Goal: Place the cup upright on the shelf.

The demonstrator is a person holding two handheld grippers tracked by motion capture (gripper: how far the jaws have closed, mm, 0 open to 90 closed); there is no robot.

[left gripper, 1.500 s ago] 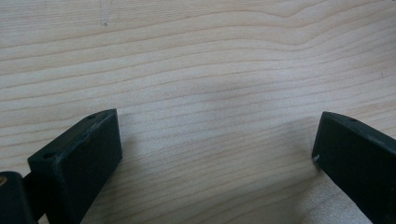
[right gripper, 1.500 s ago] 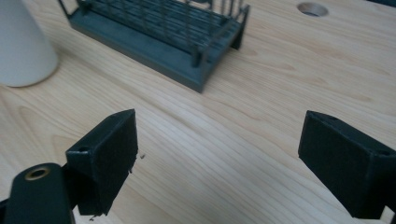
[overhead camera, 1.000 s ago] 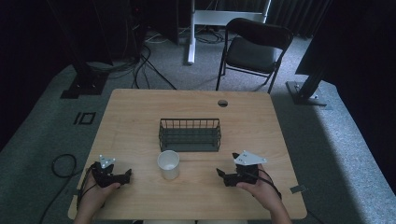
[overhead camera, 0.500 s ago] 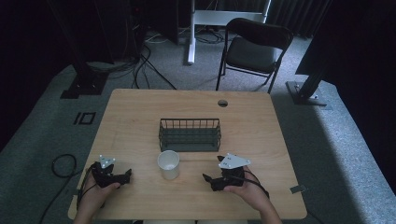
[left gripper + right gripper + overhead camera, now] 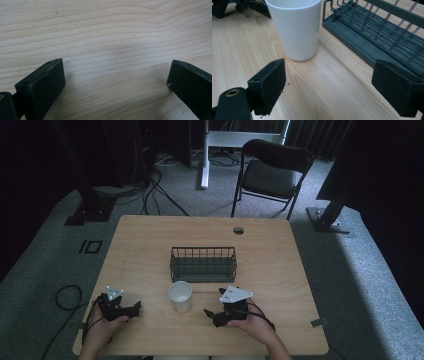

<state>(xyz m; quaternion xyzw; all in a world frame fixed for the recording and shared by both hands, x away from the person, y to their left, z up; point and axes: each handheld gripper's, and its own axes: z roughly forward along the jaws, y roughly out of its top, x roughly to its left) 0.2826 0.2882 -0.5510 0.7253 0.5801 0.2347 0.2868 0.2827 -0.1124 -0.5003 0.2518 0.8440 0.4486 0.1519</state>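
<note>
A white cup (image 5: 180, 295) stands upright on the wooden table (image 5: 280, 255), just in front of a dark wire basket (image 5: 203, 263). My right gripper (image 5: 210, 313) sits a short way right of the cup, jaws wide open and pointed at it. In the right gripper view the cup (image 5: 295, 27) stands ahead and left of the gap (image 5: 329, 85), with the basket (image 5: 372, 32) to the right. My left gripper (image 5: 134, 308) rests near the table's front left corner, open, over bare wood (image 5: 115, 82).
A round cable hole (image 5: 238, 230) lies in the table's far side. Behind the table stands a black folding chair (image 5: 272, 172). Cables (image 5: 67, 295) trail on the grey floor at the left.
My right gripper has moved left toward the cup. The left gripper and the cup have stayed put.
</note>
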